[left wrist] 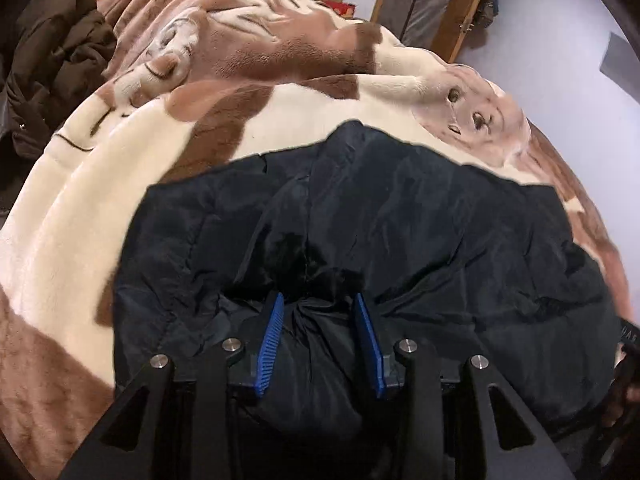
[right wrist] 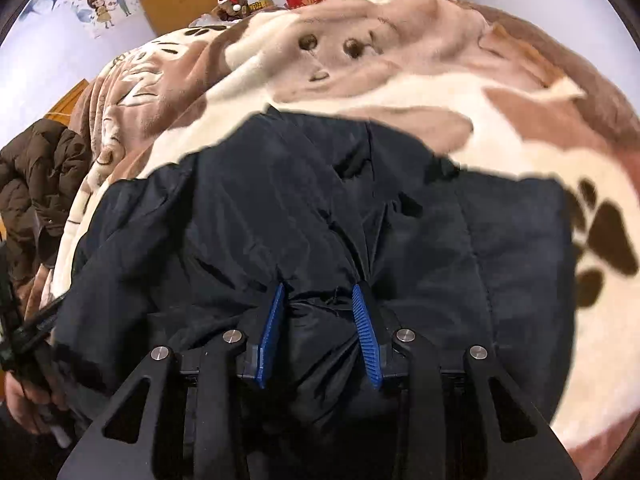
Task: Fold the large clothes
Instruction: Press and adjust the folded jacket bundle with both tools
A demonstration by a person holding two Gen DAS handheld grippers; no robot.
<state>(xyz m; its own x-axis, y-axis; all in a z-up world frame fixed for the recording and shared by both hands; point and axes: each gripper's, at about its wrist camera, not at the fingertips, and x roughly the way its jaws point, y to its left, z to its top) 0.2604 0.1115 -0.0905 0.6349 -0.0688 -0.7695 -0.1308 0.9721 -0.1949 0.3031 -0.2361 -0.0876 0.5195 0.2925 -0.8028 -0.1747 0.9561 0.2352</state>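
Two grippers, both busy with the same dark navy puffer jacket (left wrist: 400, 216). The left gripper (left wrist: 319, 302) has its blue-padded fingers (left wrist: 272, 344) clamped on a bunched fold of the fabric, and the rest of the jacket spreads out ahead of the fingertips over a brown-and-cream dog-print blanket (left wrist: 120, 184). The right gripper (right wrist: 319, 292) pinches another wad of it between its fingers (right wrist: 366, 340). A brown coat (right wrist: 36, 184) sits heaped well off to the left of them.
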